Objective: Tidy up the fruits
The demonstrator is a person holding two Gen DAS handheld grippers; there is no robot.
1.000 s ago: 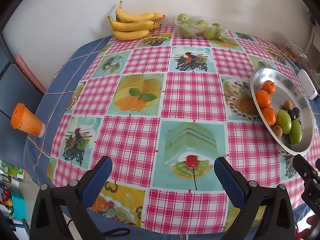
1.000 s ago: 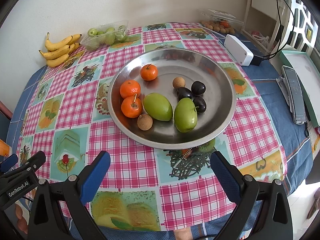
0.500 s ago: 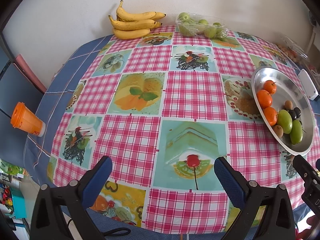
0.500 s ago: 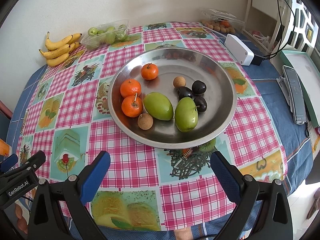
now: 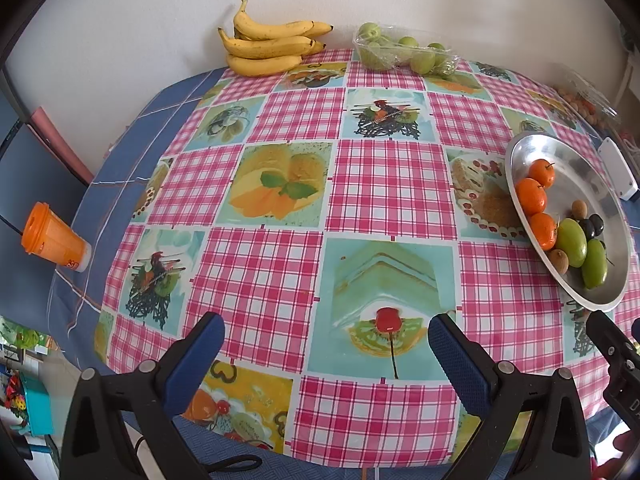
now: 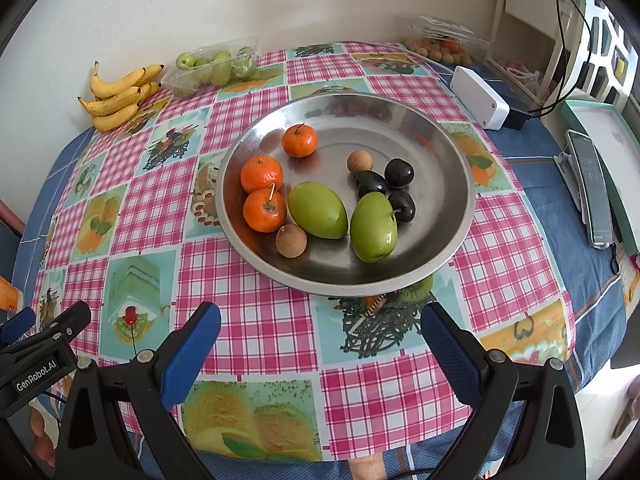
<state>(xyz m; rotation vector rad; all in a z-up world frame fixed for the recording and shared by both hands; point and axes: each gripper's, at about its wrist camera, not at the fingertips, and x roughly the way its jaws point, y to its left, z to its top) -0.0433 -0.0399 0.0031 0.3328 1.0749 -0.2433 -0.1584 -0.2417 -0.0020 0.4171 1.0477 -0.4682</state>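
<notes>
Steel dish: a shallow metal dish [image 6: 448, 152] sits on the checked cloth [image 6: 260, 320], just beyond the right gripper [image 6: 320, 340]; all the loose fruit is in it.
Fruit in dish: three oranges [image 6: 262, 174] on the left side, two green mangoes [image 6: 318, 210] in the middle, touching or nearly so, three dark plums [image 6: 398, 173] on the right, one brown longan [image 6: 291, 241] at the near edge and another [image 6: 359, 162] farther in.
Right gripper: blue pads wide apart, holding nothing, aimed at the dish from the near side.
Left gripper: [image 5: 326, 344] also spread wide and empty, over bare cloth well to the left of the dish [image 5: 520, 152].
Far edge: bananas [image 6: 116, 96] and a tub of green fruit [image 6: 212, 66] lie against the wall, well apart from the dish.
Risk, rolling: every piece is round and the steel looks slick; I reckon a pad nudging one orange would send its neighbour sliding, since two of them touch.
Risk, crowding: the near longan sits tight between an orange and a mango, so wide pads may catch two things at once.
Risk, dish: it rests loose on the cloth; a push on the near rim could tip or skate it.
Risk, bruising: the plums look soft, and a hard squeeze could mark them.
Right side: a white box [image 6: 480, 98] with its cable lies near the dish, in the way of a wide swing.
</notes>
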